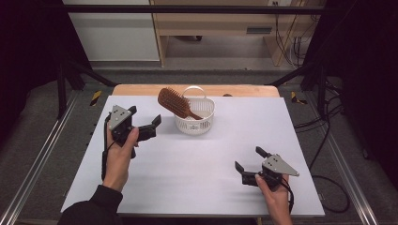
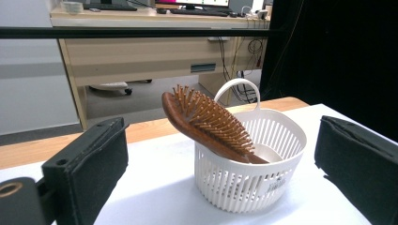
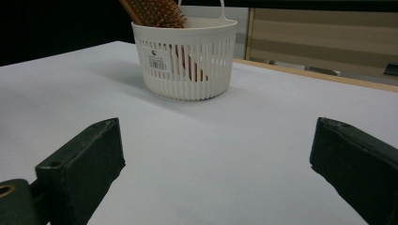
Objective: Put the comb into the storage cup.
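Note:
A white slotted basket [image 1: 195, 123] [image 2: 263, 183] [image 3: 185, 61] with a loop handle stands at the back middle of the white table. A brown wooden hairbrush [image 1: 172, 101] [image 2: 206, 123] [image 3: 157, 11] leans in it, handle down, its bristled head sticking out over the left rim. My left gripper [image 1: 144, 119] [image 2: 220, 173] is held open just left of the basket, jaws pointing at it, nothing between them. My right gripper [image 1: 249, 159] [image 3: 216, 159] rests open near the front right of the table, well short of the basket, empty.
The white table top [image 1: 187, 168] sits on a wooden board [image 1: 141, 89] that shows along the back edge. Black frame bars and cables stand around the table. A wooden desk [image 2: 141, 56] is behind it.

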Demonstrator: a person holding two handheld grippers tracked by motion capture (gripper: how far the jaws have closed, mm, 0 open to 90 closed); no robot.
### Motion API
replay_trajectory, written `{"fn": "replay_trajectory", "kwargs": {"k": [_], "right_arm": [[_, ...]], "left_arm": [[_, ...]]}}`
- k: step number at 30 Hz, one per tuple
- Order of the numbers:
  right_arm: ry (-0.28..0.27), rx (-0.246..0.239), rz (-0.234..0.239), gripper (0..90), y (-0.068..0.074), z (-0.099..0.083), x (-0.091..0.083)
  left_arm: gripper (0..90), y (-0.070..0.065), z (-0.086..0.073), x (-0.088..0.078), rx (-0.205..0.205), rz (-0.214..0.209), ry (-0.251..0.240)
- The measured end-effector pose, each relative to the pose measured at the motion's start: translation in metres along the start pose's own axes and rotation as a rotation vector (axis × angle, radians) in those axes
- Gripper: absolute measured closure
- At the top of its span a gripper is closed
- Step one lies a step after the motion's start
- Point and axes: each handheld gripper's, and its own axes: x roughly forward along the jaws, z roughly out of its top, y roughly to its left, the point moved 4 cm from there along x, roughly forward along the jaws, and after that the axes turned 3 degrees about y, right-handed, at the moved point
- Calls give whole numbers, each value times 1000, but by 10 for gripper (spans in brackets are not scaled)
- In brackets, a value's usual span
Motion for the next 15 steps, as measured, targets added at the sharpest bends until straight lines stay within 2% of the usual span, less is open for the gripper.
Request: {"fn": "replay_trajectory", "kwargs": {"k": [6, 12, 15], "right_arm": [[-2, 7, 6, 36, 0, 0, 0], [-2, 12, 12, 34, 0, 0, 0], [-6, 12, 12, 34, 0, 1, -1]], "left_arm": [[25, 5, 2, -12, 14, -3, -12], [25, 10, 6, -21, 2, -1, -28], [21, 10, 7, -26, 9, -6, -40]]}}
